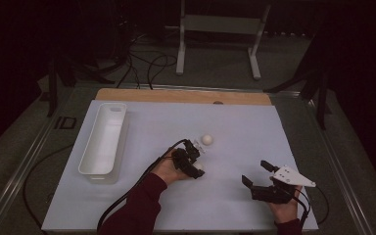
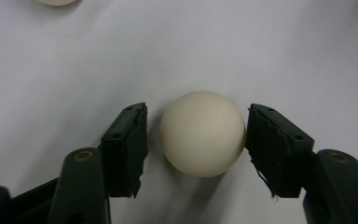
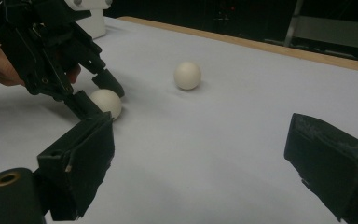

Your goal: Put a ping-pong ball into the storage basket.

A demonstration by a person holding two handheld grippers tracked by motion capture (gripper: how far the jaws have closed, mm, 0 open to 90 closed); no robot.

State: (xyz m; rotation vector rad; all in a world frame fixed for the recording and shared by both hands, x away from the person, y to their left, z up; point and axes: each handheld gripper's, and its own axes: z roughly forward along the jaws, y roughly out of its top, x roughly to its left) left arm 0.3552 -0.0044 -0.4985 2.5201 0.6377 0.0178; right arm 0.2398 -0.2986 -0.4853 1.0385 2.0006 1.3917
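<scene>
Though claw-flanked, ball (image 2: 203, 134) ungripped.

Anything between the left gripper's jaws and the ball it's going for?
Nothing visible. The near ball sits on the white table between the left gripper pads; the right one looks to touch it, a small gap remains at the left.

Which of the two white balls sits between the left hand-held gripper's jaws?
The nearer ball, closer to the person, framed by the left hand-held gripper. The other ball lies loose farther up the white mat, away from both grippers.
</scene>
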